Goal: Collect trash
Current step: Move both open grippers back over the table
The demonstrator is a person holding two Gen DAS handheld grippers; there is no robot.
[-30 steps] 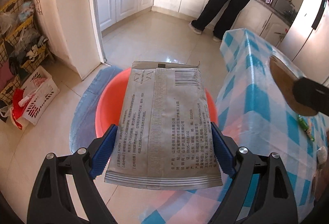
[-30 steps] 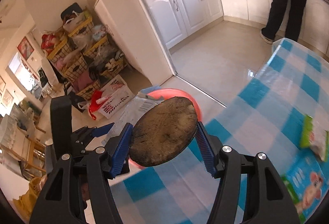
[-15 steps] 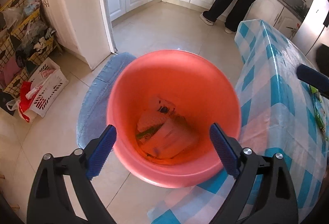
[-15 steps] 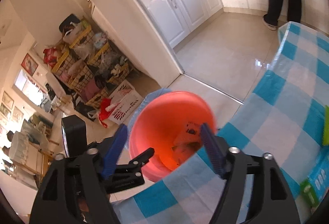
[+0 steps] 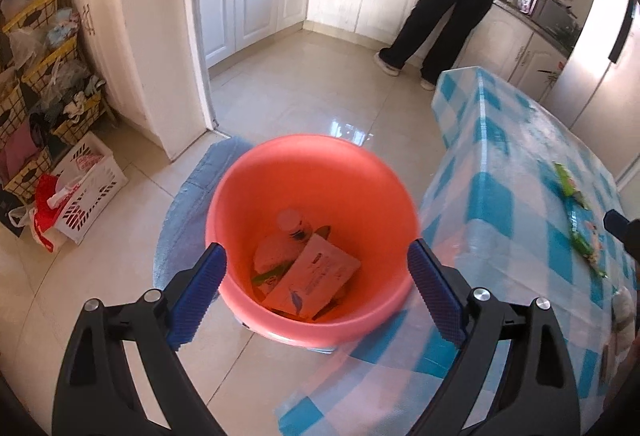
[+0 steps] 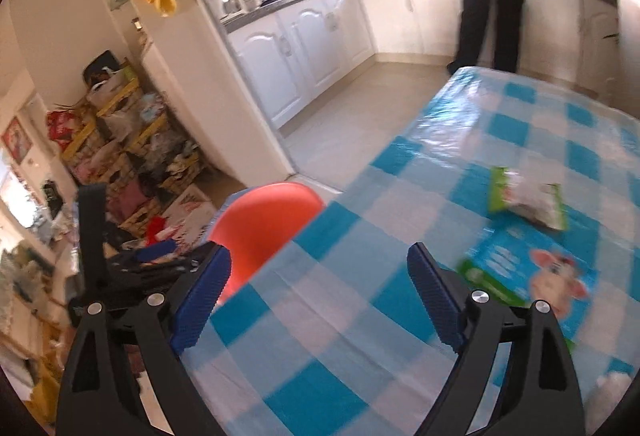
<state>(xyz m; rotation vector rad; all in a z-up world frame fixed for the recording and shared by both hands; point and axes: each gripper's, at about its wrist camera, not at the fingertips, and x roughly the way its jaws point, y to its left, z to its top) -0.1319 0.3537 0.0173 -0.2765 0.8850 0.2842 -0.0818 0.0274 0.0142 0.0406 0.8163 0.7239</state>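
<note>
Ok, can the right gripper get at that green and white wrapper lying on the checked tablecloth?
Probably yes. The right gripper is empty, its jaws opening, and the green and white wrapper lies uncovered on the tablecloth ahead, to its right. Only bare cloth lies between.

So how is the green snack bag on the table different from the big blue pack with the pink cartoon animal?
The green snack bag is smaller and looks crumpled, while the blue pack is bigger and lies flat. The snack bag is green and white, and the pack is blue with a pink cartoon animal. The snack bag sits farther from the right gripper than the pack. Both lie on the checked tablecloth, not in the orange bucket.
</note>
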